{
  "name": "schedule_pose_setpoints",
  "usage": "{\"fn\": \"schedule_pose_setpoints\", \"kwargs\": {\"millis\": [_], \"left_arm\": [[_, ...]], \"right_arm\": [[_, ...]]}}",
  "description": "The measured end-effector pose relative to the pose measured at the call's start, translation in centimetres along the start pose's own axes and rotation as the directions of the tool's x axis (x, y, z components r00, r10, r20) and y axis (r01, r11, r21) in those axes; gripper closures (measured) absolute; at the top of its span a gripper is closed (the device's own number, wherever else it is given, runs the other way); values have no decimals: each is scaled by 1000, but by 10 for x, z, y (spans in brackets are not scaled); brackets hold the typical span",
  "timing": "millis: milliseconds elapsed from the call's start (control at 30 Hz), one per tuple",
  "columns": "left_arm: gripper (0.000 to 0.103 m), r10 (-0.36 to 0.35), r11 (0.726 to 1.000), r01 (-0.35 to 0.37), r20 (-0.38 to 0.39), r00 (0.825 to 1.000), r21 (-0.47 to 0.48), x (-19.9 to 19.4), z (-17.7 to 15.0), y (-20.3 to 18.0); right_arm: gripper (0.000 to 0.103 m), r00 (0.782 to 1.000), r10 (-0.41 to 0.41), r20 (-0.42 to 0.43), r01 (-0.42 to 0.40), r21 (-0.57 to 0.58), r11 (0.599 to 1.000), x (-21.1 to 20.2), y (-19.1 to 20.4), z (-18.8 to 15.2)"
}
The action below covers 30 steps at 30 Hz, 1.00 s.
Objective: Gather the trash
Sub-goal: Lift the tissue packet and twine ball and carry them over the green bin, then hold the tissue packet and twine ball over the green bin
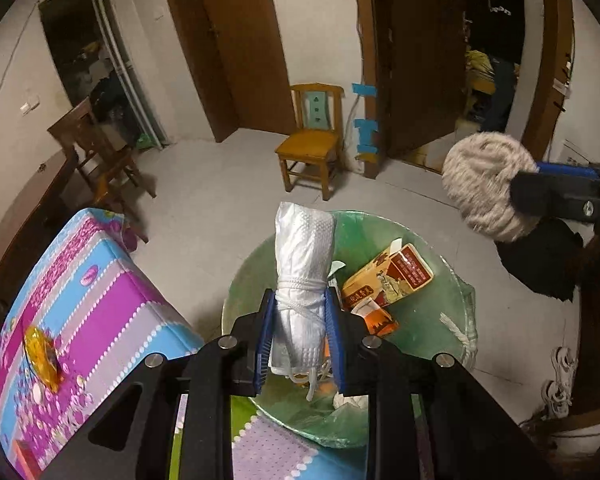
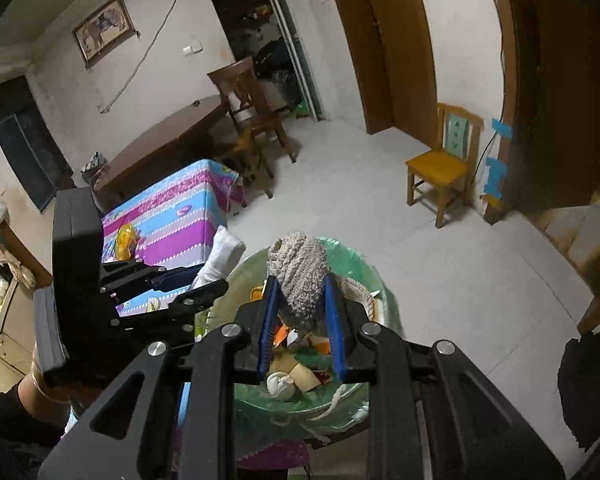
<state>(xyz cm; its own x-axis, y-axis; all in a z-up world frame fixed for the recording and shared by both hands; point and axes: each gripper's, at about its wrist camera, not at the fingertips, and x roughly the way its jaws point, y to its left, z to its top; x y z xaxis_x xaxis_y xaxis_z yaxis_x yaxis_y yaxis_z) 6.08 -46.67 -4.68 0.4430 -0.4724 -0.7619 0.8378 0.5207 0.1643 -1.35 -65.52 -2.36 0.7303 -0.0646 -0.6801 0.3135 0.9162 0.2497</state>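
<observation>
My left gripper (image 1: 300, 300) is shut on a rolled white plastic bundle (image 1: 302, 264) tied with string, held over the green-lined trash bin (image 1: 448, 280). An orange carton (image 1: 392, 276) and other scraps lie inside the bin. My right gripper (image 2: 300, 292) is shut on a beige knitted cloth (image 2: 298, 272) above the same bin (image 2: 364, 268). In the left wrist view the cloth (image 1: 484, 184) and right gripper show at the right. In the right wrist view the left gripper (image 2: 204, 276) with the white bundle (image 2: 224, 252) shows at the left.
A table with a pink and blue cloth (image 1: 80, 300) stands left of the bin, with an orange wrapper (image 1: 44, 360) on it. A small wooden chair (image 1: 312, 140) stands by the far wall. Dark chairs (image 2: 252, 120) and a round table (image 2: 160, 144) are beyond.
</observation>
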Motion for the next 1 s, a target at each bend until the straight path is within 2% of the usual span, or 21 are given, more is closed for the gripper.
{"fn": "schedule_pose_setpoints", "kwargs": {"millis": [133,467,1000], "left_arm": [[77,41,999,-40,27,999,-17,-6,-11,7],[77,85,995,-80,82,993,-57,-20,-12,18],[77,126,991,-120,105,986,-61,-17,-14,19]], "right_arm": [[81,1000,-1,-15,1,-19,1000,4,5,-1],[81,999,-11,-32,10,-40,999,9,13,-1],[81,999,-4,-52,2,-41,999,20,13,-2]]}}
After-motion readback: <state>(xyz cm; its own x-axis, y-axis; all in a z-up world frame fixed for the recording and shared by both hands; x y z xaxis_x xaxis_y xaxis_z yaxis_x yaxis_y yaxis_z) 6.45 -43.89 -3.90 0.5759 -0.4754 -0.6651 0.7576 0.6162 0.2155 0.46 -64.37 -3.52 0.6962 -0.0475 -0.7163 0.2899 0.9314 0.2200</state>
